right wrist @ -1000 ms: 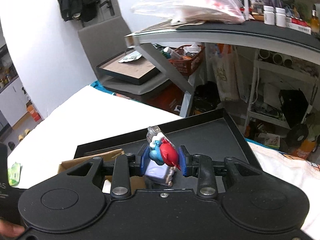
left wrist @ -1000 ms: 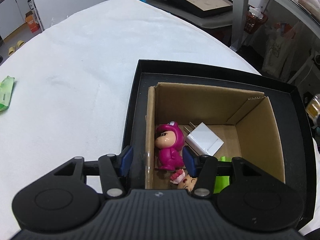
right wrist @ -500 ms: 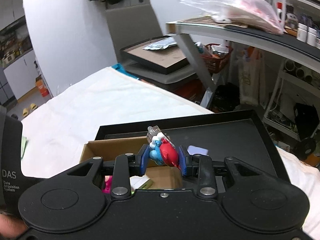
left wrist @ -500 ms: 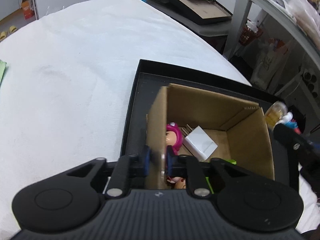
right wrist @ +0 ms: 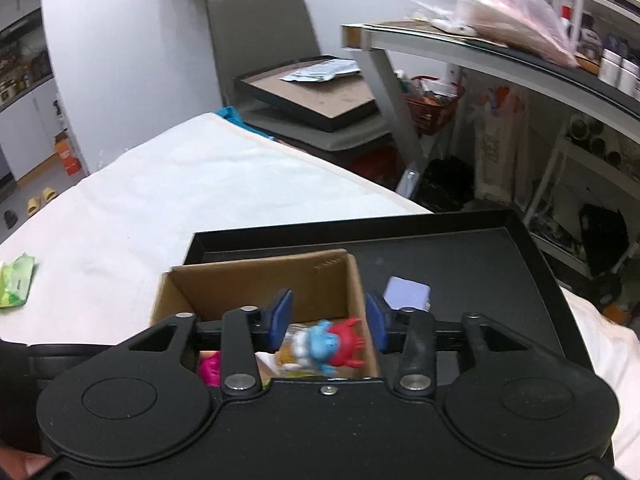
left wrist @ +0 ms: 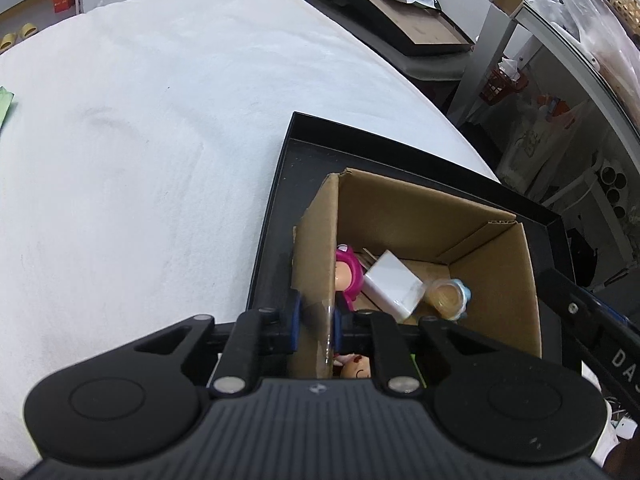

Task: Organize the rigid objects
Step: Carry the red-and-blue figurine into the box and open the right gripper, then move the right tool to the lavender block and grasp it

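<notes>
Cardboard is what the left tongs [left wrist: 314, 322] are clenched on: they pinch the near left wall of the open cardboard box [left wrist: 496, 280], which stands in the black tray [left wrist: 276, 200] on the white-covered table [left wrist: 140, 140]. The box looks tipped a little, though the fisheye makes that hard to judge.

Lower centre of the right wrist view, the right tongs [right wrist: 327, 318] stand spread apart with nothing between them. Just beyond them the blue and red figurine [right wrist: 328, 342] lies inside the box, so that piece counts as delivered.

Much of the sorting seems done. Centre right of the left wrist view, the box already holds the pink figurine [left wrist: 346, 276], the white charger [left wrist: 394, 286], the figurine's clear jar end, and a small doll head [left wrist: 358, 366] at the near edge.

What remains, as far as I can judge: a lilac block [right wrist: 406, 294] sits on the tray floor just right of the box, and a green packet [right wrist: 16, 286] lies on the table at the left edge, well apart. Whether the packet belongs to the task I cannot tell.
</notes>
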`<state>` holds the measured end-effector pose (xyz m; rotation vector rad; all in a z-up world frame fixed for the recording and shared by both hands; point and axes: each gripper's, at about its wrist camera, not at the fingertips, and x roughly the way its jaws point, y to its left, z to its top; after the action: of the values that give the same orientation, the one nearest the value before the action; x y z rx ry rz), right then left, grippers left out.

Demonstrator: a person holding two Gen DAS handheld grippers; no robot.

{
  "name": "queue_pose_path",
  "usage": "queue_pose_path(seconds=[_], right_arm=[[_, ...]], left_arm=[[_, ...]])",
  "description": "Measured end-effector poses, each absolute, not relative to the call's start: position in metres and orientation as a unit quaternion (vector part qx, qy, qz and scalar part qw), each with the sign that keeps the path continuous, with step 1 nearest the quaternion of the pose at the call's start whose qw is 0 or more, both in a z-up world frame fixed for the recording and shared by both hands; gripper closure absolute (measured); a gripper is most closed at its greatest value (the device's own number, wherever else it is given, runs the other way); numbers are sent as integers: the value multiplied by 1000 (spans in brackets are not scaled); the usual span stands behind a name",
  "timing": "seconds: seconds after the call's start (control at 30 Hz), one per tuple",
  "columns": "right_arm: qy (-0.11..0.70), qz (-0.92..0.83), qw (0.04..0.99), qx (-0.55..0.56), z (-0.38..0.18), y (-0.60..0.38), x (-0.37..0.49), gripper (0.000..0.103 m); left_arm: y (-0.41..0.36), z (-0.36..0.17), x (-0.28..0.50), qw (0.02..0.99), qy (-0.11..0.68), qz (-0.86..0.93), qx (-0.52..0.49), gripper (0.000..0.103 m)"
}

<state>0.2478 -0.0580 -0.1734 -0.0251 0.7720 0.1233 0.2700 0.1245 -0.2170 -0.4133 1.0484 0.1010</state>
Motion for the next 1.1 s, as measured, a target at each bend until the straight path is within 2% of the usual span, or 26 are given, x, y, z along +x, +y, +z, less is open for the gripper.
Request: queue_pose_path(seconds=[0.17, 0.3, 0.87, 0.97, 1.1], right_arm=[[374, 44, 926, -15, -171, -68, 241, 58], [368, 35, 929, -20, -168, -74, 237, 50], [374, 42, 926, -3, -177, -109, 251, 50], [376, 46, 925, 10, -182, -117, 259, 44], [383, 60, 921, 27, -193, -124, 270, 42]], left_arm=[[125, -217, 270, 843, 498, 50, -197, 88], [126, -216, 269, 842, 499, 51, -196, 87], [107, -215, 271, 852, 499, 78, -135, 85], [106, -217, 275, 847, 508, 82, -131, 84], [98, -213, 279, 853, 504, 95, -95, 80]])
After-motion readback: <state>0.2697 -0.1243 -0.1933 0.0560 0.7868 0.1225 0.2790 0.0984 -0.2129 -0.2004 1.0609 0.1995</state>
